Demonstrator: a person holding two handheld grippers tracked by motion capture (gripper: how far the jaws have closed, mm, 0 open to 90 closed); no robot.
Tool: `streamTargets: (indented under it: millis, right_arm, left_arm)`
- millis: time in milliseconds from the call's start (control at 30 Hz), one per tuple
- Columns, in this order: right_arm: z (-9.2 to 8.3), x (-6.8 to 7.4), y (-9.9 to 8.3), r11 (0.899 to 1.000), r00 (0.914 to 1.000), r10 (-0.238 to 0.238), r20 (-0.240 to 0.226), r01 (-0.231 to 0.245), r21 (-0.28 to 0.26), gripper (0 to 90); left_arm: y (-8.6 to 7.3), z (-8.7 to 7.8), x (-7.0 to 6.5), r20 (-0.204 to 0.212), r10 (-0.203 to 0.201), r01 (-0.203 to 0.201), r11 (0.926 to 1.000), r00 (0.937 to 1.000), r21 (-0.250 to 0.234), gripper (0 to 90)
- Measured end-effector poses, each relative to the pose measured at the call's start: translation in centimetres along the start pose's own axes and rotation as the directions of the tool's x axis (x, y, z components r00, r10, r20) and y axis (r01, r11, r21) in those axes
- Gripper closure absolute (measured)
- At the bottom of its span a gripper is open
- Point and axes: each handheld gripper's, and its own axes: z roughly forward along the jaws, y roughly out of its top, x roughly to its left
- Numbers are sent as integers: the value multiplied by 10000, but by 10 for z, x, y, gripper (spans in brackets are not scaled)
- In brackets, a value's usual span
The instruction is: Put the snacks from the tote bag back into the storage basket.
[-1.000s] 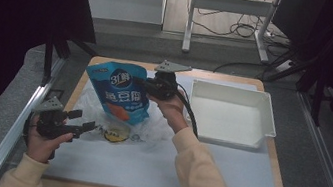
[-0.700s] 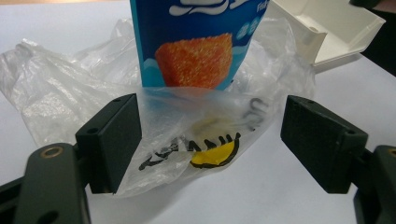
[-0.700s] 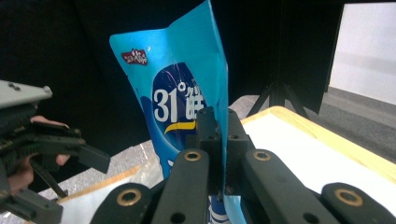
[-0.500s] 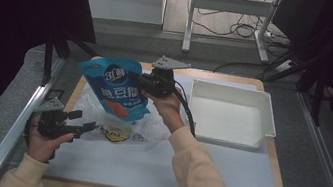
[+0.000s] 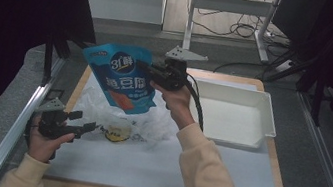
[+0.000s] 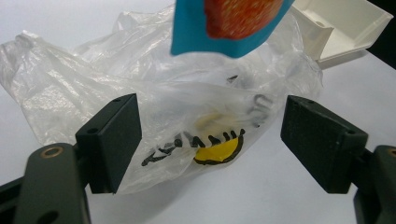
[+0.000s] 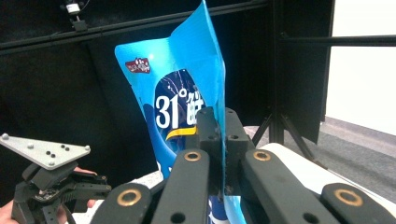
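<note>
Above table (image 5: 152, 172): right gripper (image 7: 218, 135) clamped on blue pouch (image 5: 123, 79) side edge; pouch soft, light, floppy, likely slippery film. Left gripper (image 6: 210, 140) wide open around plastic bag (image 6: 154, 121), holding nothing.

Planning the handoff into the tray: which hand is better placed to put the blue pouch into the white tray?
Right. The right tool is shut on the blue pouch, lifted beside the white tray. The left tool sits open near the clear plastic bag, on the side away from the tray.

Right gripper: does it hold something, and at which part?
The right gripper is shut on the blue pouch, pinching its side edge, lifted above the clear plastic bag.
</note>
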Motion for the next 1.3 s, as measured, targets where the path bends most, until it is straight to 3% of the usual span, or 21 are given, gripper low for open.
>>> streamTargets:
  millis: [267, 500, 1300]
  right_arm:
    - [-23, -5, 15, 9992, 9991, -216, 352, 227, -325, 889]
    - [-48, -11, 25, 9982, 9981, -95, 614, 131, -591, 889]
    - [-93, -30, 26, 9954, 9926, 92, 1209, 25, -960, 889]
  left_arm:
    - [-1, 1, 0, -32, 41, -40, 10000, 10000, 83, 208]
    - [0, 0, 1, -107, 29, -29, 10000, 9999, 48, 208]
    - [-1, 4, 0, -103, 78, -76, 9997, 9999, 222, 209]
